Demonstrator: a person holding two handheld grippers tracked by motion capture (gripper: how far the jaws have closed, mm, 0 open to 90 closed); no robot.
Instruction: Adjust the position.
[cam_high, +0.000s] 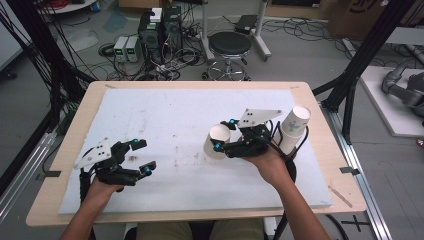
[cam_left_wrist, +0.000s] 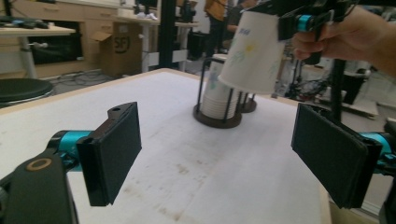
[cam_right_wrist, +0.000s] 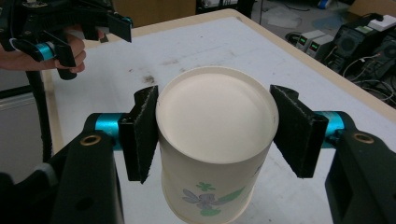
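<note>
High cam above table (cam_high: 150, 115) facing fwd/down, two tool cams close, low, all share cup (cam_high: 218, 141).

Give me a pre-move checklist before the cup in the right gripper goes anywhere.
1. Grip: right gripper has both pads pressed on the paper cup near its base. Ok.
2. Cup shape: the base rim looks round, not crushed. Ok.
3. Cup clear of the stack of cups in its holder: it hangs apart from them. Ok.
4. Left gripper: jaws wide open, nothing between them, ready to help. Ok.
5. White mat below: bare space between the two grippers for a landing. Ok.
6. Whether another cup is nested inside the held one: cannot tell.
</note>
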